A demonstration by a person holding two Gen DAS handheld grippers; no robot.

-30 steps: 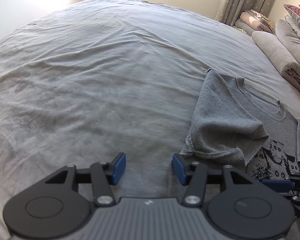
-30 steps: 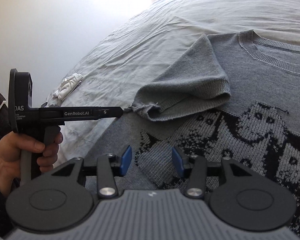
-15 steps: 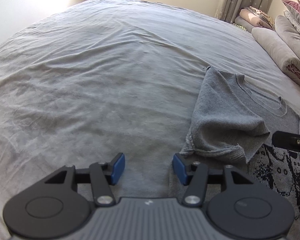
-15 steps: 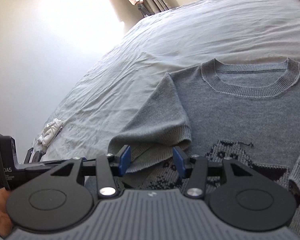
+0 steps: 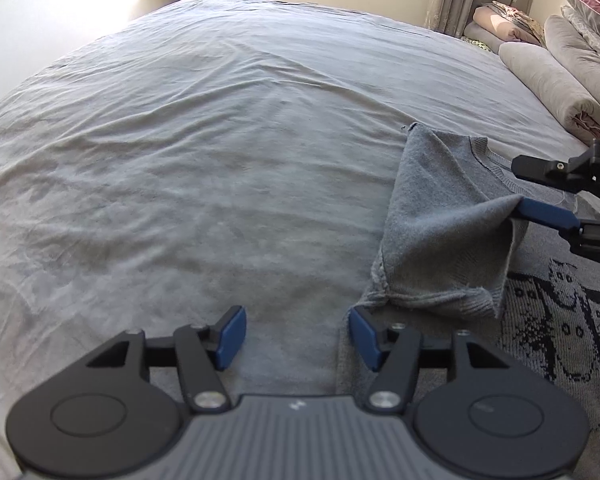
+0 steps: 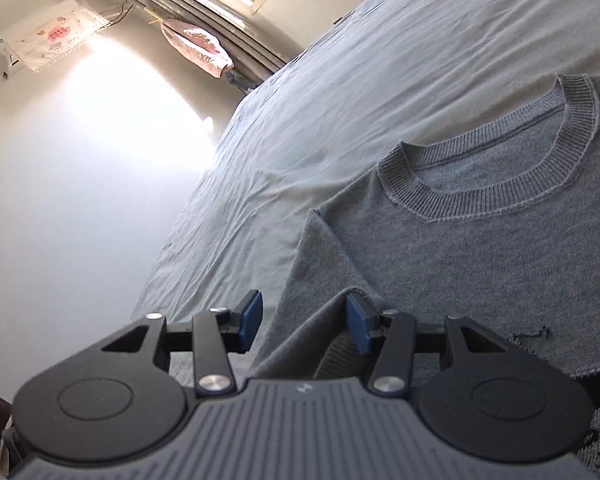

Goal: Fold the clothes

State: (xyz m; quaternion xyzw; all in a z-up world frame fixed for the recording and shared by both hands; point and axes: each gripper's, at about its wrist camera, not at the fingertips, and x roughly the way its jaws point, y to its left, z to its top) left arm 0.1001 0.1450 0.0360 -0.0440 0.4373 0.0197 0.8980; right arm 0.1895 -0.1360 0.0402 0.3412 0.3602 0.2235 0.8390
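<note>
left wrist view: a grey knit sweater (image 5: pixel 452 240) lies on a bed (image 5: pixel 220 140), one sleeve mid-fold.
the sweater sits at the bed's right side, collar toward the far edge, patterned front up. the right hand-held gripper (image 5: pixel 518 188) reaches in from the right, its lower blue finger tucked under the lifted sleeve fold (image 5: pixel 480 216), which drapes over it; its jaws stand apart and i cannot tell whether they pinch the knit. the left hand-held gripper (image 5: pixel 296 338) hovers just left of the sweater's near edge, holding nothing, its jaws having just widened. judged step: folding the sleeve over the body. next, the sleeve probably needs laying flat and smoothing, with the left hand-held gripper steadying the sweater's edge.
</note>
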